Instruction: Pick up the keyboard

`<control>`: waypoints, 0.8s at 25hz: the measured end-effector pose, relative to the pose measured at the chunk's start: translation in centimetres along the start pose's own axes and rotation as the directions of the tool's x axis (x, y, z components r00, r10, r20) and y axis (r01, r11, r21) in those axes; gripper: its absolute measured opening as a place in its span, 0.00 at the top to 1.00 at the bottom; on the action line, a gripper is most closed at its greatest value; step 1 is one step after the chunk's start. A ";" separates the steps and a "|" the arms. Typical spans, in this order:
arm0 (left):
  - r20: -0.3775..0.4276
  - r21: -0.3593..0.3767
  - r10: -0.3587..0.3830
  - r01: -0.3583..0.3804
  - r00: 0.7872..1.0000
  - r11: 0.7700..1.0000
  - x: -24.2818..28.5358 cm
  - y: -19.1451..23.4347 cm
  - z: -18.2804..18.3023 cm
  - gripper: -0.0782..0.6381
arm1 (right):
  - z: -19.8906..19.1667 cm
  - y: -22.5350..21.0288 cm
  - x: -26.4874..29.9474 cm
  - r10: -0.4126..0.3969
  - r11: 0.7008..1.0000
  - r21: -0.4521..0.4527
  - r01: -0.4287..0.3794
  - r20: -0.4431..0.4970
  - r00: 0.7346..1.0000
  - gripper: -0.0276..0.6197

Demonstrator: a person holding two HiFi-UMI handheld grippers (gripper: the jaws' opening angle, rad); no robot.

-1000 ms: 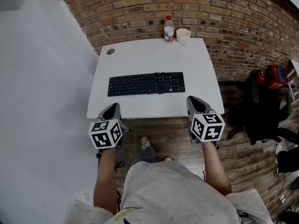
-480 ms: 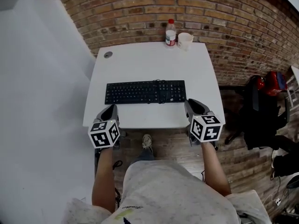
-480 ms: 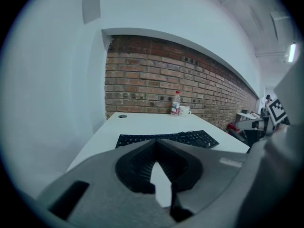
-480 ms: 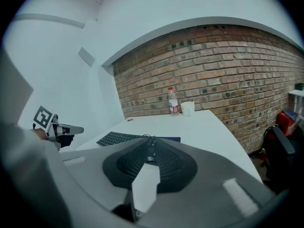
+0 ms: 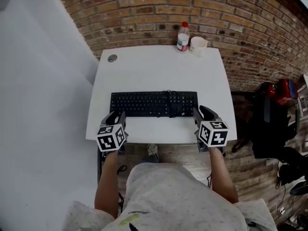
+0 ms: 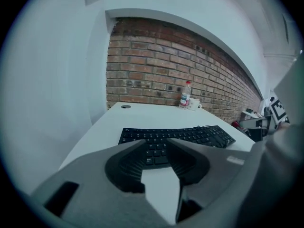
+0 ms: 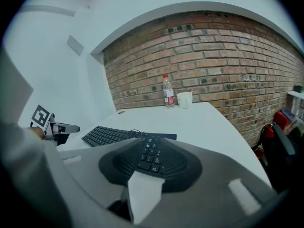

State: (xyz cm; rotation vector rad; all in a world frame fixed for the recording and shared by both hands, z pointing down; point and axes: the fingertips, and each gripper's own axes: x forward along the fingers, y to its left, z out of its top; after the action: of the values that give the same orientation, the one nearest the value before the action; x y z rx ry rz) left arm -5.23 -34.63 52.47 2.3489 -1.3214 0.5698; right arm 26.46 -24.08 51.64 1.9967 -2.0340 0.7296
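- Keyboard [image 5: 154, 104]: black and full-width, it lies flat on the white bench [image 5: 159, 69], in the half nearer you, with its long side parallel to the front edge. A thin black cable [image 5: 169, 100] lies looped over its keys, right of the middle.
- The key legends are pale marks, too small to read.
- Your left tongs [image 6: 155, 142] hang over the bench's front edge, at the keyboard's near left corner. Their jaws have just been opening and stand partly spread. Bare bench top shows in the gap, with the keyboard's front rows of keys just past the tips. They pinch nothing.
- Your right tongs [image 7: 150, 139] are at the keyboard's near right end, by the number pad. Their jaws have also just been opening and stand partly spread. The number pad keys show past the tips, and nothing is pinched.
- You cannot tell from these views whether either pair of tips touches the keyboard's edge.
- Each pair of tongs carries a marker cube [image 5: 111, 137] printed with black-and-white square patterns, not letters.
- At the far edge, against the brick wall [image 5: 144, 13], a clear bottle [image 5: 183, 36] with a red cap stands just beside a white mug [image 5: 198, 45]. The bottle's label has a red band, but its print is unreadable.
- A round grey grommet [image 5: 112, 58] sits in the bench's far left corner.
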 end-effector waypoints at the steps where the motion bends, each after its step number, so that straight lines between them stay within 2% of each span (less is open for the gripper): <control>1: -0.008 -0.005 0.003 -0.003 1.000 1.000 0.5 0.4 -0.1 0.70 | -0.1 -0.2 0.6 -0.004 1.000 0.003 0.004 -0.009 1.000 0.75; 14: -0.100 -0.005 0.040 -0.040 0.994 0.999 6.4 5.2 0.2 0.44 | -0.6 -1.7 6.0 -0.056 0.997 0.048 0.061 -0.104 0.993 0.59; 20: -0.133 -0.001 0.041 -0.041 0.990 0.999 8.5 6.8 -0.1 0.36 | -1.4 -2.2 7.9 -0.077 0.995 0.055 0.086 -0.143 0.987 0.47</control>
State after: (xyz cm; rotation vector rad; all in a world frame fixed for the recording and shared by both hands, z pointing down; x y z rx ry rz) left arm -7.09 -43.89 57.83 2.2425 -1.3114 0.7224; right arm 27.76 -30.35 56.98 1.9863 -1.8611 0.8985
